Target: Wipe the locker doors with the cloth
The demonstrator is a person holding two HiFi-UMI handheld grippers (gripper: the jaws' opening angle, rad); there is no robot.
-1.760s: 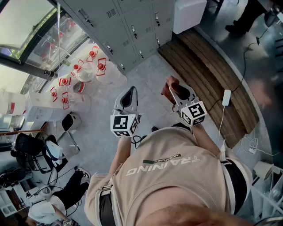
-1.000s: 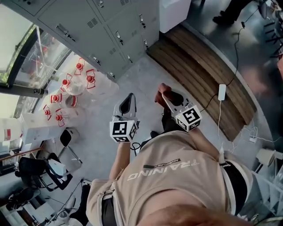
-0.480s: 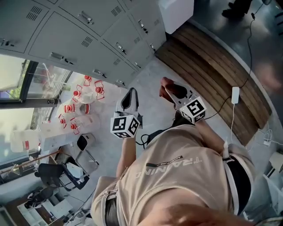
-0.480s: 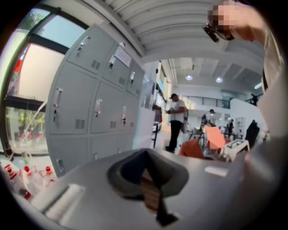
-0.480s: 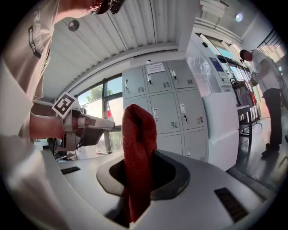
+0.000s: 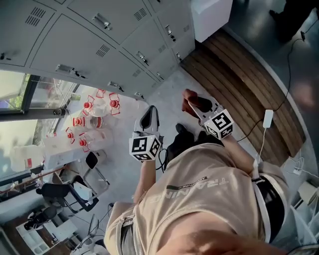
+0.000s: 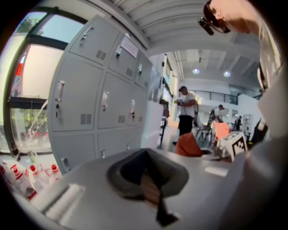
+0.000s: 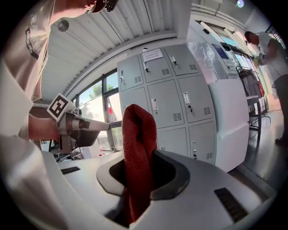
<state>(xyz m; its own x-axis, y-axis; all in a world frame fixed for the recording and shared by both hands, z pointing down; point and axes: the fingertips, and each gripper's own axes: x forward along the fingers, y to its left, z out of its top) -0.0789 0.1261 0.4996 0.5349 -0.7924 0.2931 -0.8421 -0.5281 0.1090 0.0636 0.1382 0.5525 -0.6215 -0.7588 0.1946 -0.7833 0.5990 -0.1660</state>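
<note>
Grey locker doors (image 6: 99, 35) fill the top left of the head view, some way beyond both grippers. My right gripper (image 6: 193, 103) is shut on a red cloth (image 6: 188, 94), which sticks up between its jaws (image 8: 136, 143). My left gripper (image 6: 149, 116) is held beside it to the left, with its jaws closed and nothing in them (image 7: 147, 177). The right gripper view faces the lockers (image 8: 173, 101) and catches the left gripper (image 8: 83, 128). From the left gripper view the lockers (image 7: 101, 108) stand at the left, and the cloth (image 7: 190, 144) shows at the right.
A wooden bench (image 6: 244, 74) runs along the right, with a white box (image 6: 212, 15) at its far end. Several red-capped water bottles (image 6: 94, 112) stand by the window. Chairs (image 6: 89, 164) sit at the lower left. A white adapter (image 6: 267, 118) with a cable lies on the bench. People (image 7: 185, 110) stand far off.
The view has swung toward the lockers, which now take up more of the upper left. Both grippers keep the same pose, the right one still holding the cloth.
</note>
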